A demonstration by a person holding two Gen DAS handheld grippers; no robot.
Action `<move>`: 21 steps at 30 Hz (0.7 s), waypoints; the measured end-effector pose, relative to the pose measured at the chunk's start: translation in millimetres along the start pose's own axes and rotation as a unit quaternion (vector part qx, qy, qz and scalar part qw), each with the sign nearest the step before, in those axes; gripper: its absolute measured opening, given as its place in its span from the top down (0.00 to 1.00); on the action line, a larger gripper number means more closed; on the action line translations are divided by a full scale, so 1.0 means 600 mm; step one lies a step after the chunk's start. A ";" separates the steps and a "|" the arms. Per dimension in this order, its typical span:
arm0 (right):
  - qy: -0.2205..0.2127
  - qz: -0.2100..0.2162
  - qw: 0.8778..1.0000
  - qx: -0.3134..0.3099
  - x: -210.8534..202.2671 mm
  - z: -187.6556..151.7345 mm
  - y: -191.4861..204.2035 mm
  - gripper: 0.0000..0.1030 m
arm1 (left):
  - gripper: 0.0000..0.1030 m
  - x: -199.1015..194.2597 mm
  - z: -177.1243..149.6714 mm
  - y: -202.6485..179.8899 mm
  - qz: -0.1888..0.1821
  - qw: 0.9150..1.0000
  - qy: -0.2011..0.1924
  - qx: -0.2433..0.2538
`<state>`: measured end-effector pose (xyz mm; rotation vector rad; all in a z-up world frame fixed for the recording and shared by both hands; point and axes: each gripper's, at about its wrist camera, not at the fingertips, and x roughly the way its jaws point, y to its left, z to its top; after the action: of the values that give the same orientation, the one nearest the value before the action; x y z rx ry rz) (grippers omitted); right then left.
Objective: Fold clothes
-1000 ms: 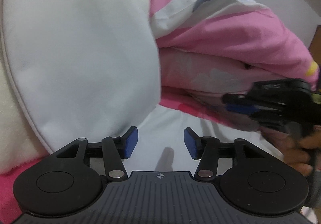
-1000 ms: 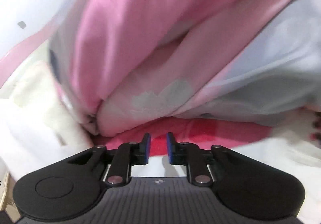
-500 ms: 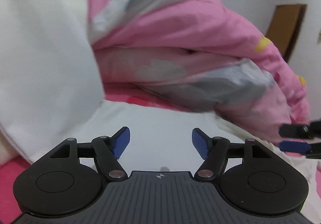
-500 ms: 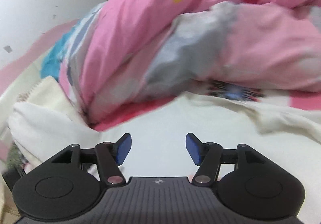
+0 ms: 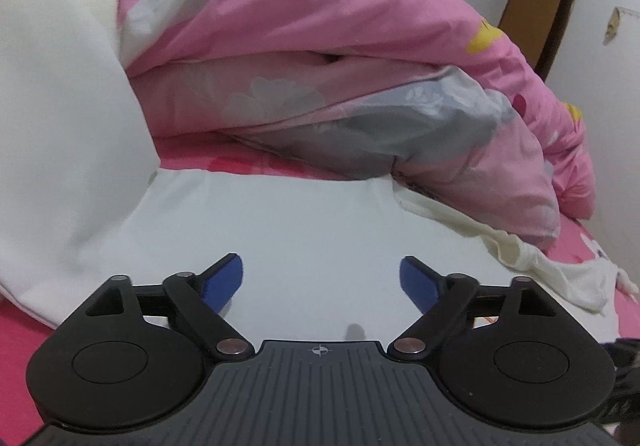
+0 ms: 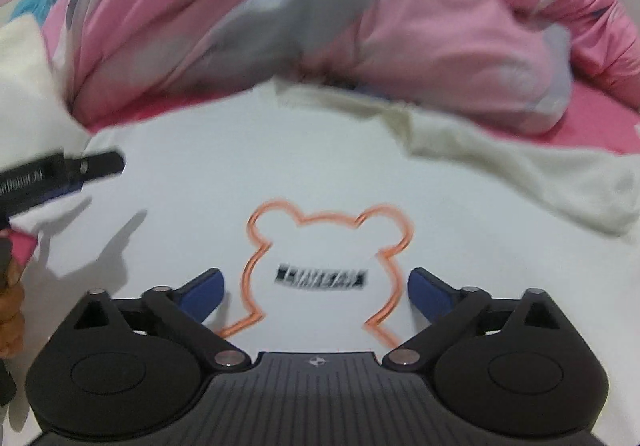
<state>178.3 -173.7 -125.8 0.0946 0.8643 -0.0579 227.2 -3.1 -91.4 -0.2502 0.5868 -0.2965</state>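
Observation:
A white shirt (image 6: 320,174) with an orange bear outline (image 6: 324,266) lies flat on the pink bed. In the left wrist view its plain white cloth (image 5: 304,230) spreads under my left gripper (image 5: 322,278). That gripper's jaws are opening, with nothing between the blue pads. My right gripper (image 6: 316,286) hovers over the bear print, its jaws also opening and empty. The left gripper (image 6: 80,166) pokes in at the left edge of the right wrist view, a hand (image 6: 12,310) below it. A cream sleeve (image 6: 520,170) trails off to the right.
A bunched pink and grey duvet (image 5: 340,58) fills the back of the bed. A white pillow or bundle (image 5: 60,106) rises on the left. A brown door (image 5: 536,18) stands in the far wall. Pink sheet (image 6: 592,118) shows at the right.
Both grippers have opened wide from nearly shut. The right one swung away from the duvet to over the bear print. The left one turned right, off the white bundle.

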 end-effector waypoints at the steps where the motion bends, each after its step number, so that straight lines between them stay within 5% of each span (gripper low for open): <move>1: 0.004 -0.004 1.000 -0.006 0.006 -0.006 0.005 0.00 | 0.09 0.001 -0.001 -0.002 0.000 1.000 0.003 0.004; 13: -0.018 -0.023 0.999 -0.018 0.006 -0.027 0.016 0.00 | 0.00 0.029 -0.015 -0.008 0.018 0.997 0.067 0.025; 21: -0.018 -0.019 1.000 -0.010 0.006 -0.025 0.012 0.00 | 0.00 0.031 -0.015 -0.007 0.025 0.997 0.070 0.028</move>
<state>170.1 -165.3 -138.1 0.0578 0.8309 -0.0854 236.0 -14.8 -106.9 -0.1609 0.7212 -0.2838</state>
